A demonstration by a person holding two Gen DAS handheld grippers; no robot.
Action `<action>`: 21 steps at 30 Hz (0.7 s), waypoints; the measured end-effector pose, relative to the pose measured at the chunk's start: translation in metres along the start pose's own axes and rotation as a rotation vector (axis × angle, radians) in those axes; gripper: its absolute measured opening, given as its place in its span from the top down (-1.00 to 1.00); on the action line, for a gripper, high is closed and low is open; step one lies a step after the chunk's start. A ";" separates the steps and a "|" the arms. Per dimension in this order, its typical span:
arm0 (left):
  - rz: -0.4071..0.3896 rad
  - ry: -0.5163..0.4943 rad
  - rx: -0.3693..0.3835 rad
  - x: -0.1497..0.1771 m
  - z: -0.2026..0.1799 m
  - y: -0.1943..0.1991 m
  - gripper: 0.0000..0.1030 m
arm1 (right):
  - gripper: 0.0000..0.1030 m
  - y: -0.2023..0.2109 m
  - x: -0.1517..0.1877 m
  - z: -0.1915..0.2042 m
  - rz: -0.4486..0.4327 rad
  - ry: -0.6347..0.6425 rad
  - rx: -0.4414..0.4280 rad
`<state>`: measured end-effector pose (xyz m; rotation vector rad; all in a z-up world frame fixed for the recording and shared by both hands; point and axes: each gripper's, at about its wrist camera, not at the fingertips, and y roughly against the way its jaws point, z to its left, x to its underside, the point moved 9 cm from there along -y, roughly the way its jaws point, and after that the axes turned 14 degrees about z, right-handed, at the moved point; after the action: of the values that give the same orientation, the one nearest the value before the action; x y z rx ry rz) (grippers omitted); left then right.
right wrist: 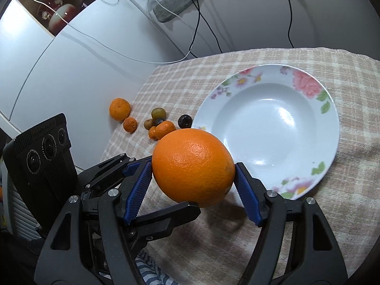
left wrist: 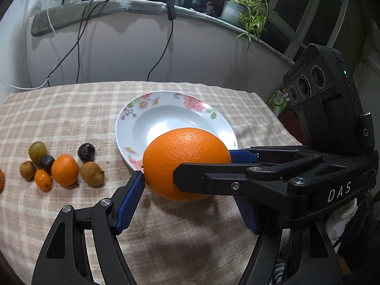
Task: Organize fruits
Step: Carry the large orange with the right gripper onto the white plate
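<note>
A large orange hangs above the near edge of a white floral plate, and both grippers touch it. In the right wrist view the right gripper has its blue pads on both sides of the orange. The left gripper also has pads against it, with the right gripper crossing in front from the right. The plate holds nothing. Several small fruits lie on the cloth to the left: a mandarin, kiwis, a kumquat, dark plums and a green fruit.
A checked cloth covers the table. Two more mandarins lie near its left edge. Cables hang on the wall behind. A potted plant stands on the sill at the back right.
</note>
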<state>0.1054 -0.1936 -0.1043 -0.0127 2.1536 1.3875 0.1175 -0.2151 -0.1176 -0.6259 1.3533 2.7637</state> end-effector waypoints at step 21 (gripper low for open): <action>-0.012 0.007 -0.063 -0.002 0.008 0.001 -0.40 | -0.55 0.035 -0.004 -0.034 -0.125 -0.064 0.140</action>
<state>0.1105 -0.1869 -0.1055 -0.0541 2.1113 1.4498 0.1274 -0.2621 -0.1080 -0.5878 1.4260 2.5434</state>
